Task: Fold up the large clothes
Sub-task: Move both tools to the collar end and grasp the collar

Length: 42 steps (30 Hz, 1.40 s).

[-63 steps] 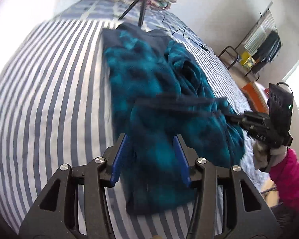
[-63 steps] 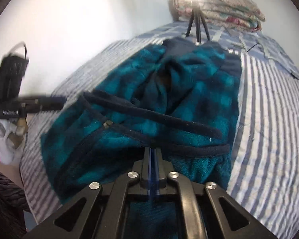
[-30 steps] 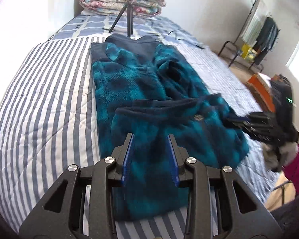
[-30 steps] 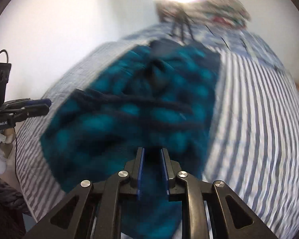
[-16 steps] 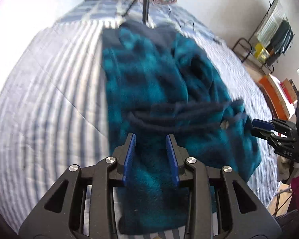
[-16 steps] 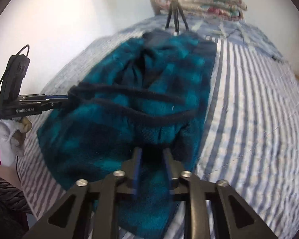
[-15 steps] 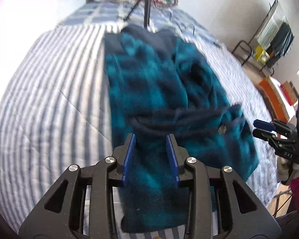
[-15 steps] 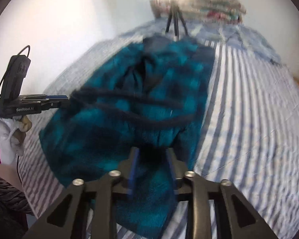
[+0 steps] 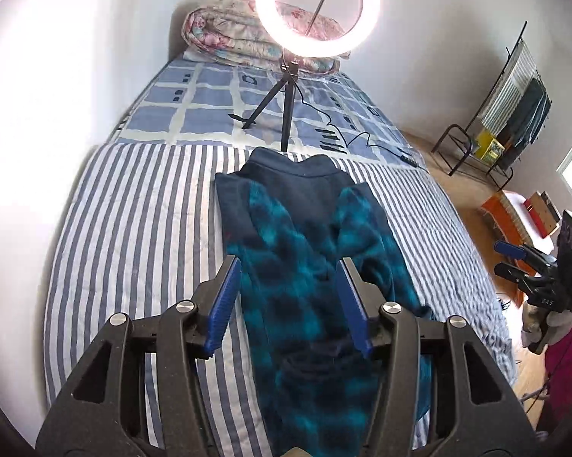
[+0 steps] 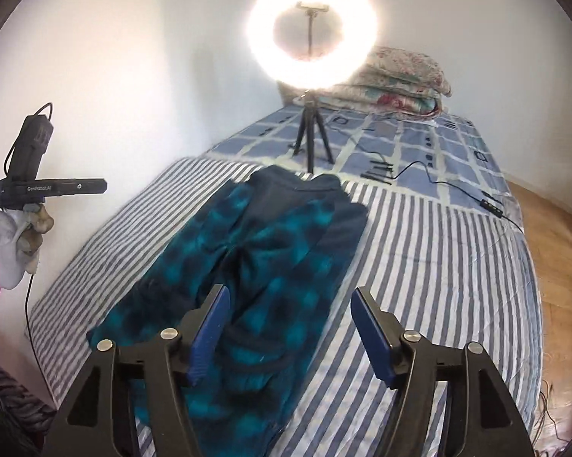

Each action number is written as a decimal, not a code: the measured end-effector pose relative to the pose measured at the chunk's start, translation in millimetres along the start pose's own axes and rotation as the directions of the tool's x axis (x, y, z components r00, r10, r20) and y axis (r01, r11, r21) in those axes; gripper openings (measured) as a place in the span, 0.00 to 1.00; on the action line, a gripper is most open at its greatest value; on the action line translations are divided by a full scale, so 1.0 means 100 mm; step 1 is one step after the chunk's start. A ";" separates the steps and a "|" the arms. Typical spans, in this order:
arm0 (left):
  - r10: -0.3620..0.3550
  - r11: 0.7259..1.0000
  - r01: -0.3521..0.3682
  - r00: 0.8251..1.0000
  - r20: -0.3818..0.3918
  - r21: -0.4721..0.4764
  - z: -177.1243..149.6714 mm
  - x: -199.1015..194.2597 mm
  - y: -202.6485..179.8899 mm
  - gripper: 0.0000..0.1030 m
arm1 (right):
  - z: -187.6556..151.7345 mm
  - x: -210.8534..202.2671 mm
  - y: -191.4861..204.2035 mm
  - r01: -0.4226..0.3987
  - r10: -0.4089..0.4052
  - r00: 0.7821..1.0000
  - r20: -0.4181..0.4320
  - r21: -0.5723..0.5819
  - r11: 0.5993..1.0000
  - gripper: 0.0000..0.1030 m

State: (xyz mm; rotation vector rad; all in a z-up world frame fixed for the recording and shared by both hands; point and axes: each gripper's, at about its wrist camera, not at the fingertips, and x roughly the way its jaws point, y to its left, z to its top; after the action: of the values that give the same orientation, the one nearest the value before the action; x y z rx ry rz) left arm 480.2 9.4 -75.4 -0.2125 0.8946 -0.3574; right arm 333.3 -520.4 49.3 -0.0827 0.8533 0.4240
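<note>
Teal fleece (image 9: 309,304) lies on bed below both empty tools

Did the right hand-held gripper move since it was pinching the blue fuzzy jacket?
Yes. The right hand-held gripper has lifted up off the jacket, away from the striped bed cover, and its jaws have just been opening, nothing between them.

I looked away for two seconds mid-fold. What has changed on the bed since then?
Both grippers let go: the right gripper, earlier shut on the teal fleece, and the left gripper have just been opening and pulled up and back, empty. The fleece stays folded lengthwise on the striped sheet; ring light unmoved.
</note>
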 end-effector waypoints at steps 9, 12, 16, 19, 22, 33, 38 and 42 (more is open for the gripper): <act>-0.063 0.988 0.057 0.997 -0.041 -0.147 0.41 0.78 0.50 0.60 | 0.32 0.61 -0.63 -0.042 0.046 0.999 -0.020 0.162 0.986 0.67; -0.056 0.985 0.044 0.996 -0.068 -0.166 0.47 1.14 0.66 0.60 | 0.35 0.91 -0.81 -0.060 0.067 0.997 -0.029 0.212 0.976 0.67; -0.057 0.982 0.037 0.992 -0.108 -0.184 0.54 1.61 0.85 0.60 | 0.37 1.40 -1.05 -0.088 0.105 0.993 -0.051 0.274 0.958 0.67; -0.058 0.976 0.030 0.991 -0.123 -0.214 0.57 1.93 1.03 0.60 | 0.40 1.75 -1.20 -0.105 0.129 0.990 -0.057 0.309 0.945 0.66; -0.076 0.962 0.041 0.990 -0.122 -0.270 0.59 2.16 1.20 0.60 | 0.40 2.07 -1.34 -0.124 0.155 0.986 -0.063 0.348 0.929 0.64; -0.122 0.971 0.088 0.982 -0.142 -0.223 0.69 2.69 1.15 0.57 | 0.44 2.83 -1.66 -0.223 0.268 0.963 -0.028 0.474 0.852 0.54; -0.115 0.980 0.089 0.984 -0.139 -0.180 0.71 2.79 0.96 0.17 | 0.54 2.97 -1.59 -0.273 0.322 0.946 -0.035 0.452 0.850 0.23; -0.075 0.993 0.065 0.992 -0.101 -0.099 0.72 2.71 0.75 0.08 | 0.61 2.99 -1.36 -0.221 0.264 0.961 -0.081 0.346 0.912 0.08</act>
State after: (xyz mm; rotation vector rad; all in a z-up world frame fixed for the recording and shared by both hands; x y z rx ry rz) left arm 708.3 -24.8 -251.8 -0.3161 1.0104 -0.3946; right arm 603.9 -531.6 -146.6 0.3185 1.0558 0.5052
